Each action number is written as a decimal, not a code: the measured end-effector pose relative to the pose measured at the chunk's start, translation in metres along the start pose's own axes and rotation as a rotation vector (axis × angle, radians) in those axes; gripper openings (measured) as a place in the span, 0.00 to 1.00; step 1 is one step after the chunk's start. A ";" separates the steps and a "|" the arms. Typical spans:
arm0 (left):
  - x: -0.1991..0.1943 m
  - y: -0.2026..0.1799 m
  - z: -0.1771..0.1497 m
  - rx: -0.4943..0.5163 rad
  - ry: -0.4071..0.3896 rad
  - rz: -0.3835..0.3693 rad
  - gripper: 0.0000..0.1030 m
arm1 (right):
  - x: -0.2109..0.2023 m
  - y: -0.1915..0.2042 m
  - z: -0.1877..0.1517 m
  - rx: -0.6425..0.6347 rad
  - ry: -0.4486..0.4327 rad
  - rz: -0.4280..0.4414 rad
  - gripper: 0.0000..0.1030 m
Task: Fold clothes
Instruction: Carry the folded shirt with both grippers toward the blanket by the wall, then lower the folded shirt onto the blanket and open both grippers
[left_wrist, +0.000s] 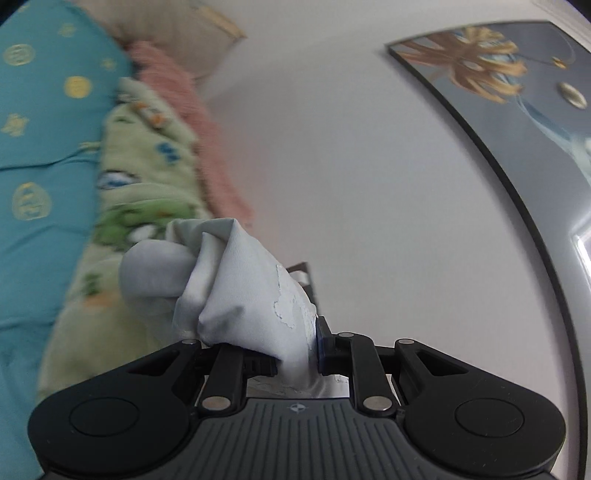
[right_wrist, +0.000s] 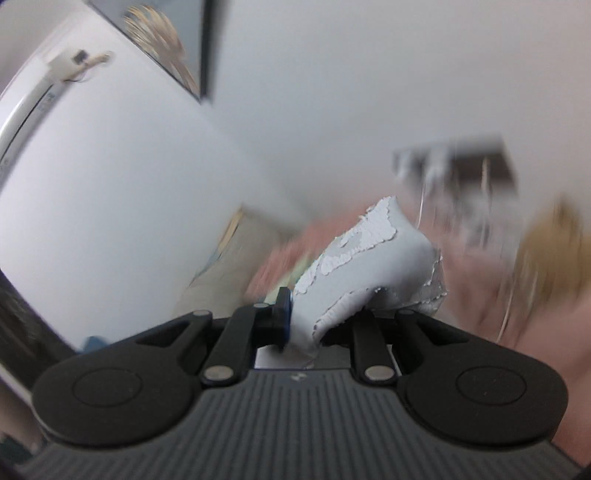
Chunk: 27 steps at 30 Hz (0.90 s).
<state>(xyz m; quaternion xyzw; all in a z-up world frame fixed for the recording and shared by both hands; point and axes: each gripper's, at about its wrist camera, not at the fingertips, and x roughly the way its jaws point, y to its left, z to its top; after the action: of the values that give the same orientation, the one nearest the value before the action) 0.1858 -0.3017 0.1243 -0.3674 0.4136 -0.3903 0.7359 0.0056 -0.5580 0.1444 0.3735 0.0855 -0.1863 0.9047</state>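
Pale grey garment (left_wrist: 236, 295) is bunched up and pinched in both grippers; left gripper (left_wrist: 297, 350) has its jaws nearly together with a wad of cloth squeezed between the pads, right gripper (right_wrist: 306, 325) likewise clamped on a fold of the same pale fabric (right_wrist: 369, 254); neither is spread. Landmark: the framed flower picture (left_wrist: 498, 85) on the white wall; in the left wrist view the garment hangs below and left of it, well apart from it, with the heap of bedding, a green patterned blanket (left_wrist: 140, 177) and a teal cover (left_wrist: 44, 110), further left again and behind the cloth; in the right wrist view the garment sits below and right of that same picture (right_wrist: 162, 48); background there is too blurred to name much. Handling, as I judge it: light, soft jersey knit, no stiffness, drapes and collapses under its own weight, not slippery between rubber pads; the cracked white print on it (right_wrist: 365, 229) looks flaky, so avoid clamping on that patch; better hold is at hems, shoulder seams or corners, one per gripper, so it can be spread flat. Orientation: cannot tell the long axis; each view shows only a crumpled lump rising forward off the pads, left lump leaning up-left away from the picture, right lump leaning up-right; collar, sleeves and hem not identifiable.
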 end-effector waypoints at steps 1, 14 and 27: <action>0.014 -0.001 -0.004 0.020 0.006 -0.015 0.19 | 0.001 -0.005 0.005 -0.025 -0.022 -0.022 0.16; 0.075 0.109 -0.110 0.291 0.213 0.183 0.30 | 0.014 -0.113 -0.120 -0.102 0.190 -0.291 0.18; 0.006 0.013 -0.109 0.606 0.143 0.274 1.00 | -0.066 -0.060 -0.092 -0.141 0.121 -0.378 0.82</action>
<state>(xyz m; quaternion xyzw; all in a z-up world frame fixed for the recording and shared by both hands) 0.0943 -0.3255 0.0692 -0.0447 0.3749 -0.4176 0.8264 -0.0805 -0.5141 0.0602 0.2970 0.2212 -0.3236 0.8707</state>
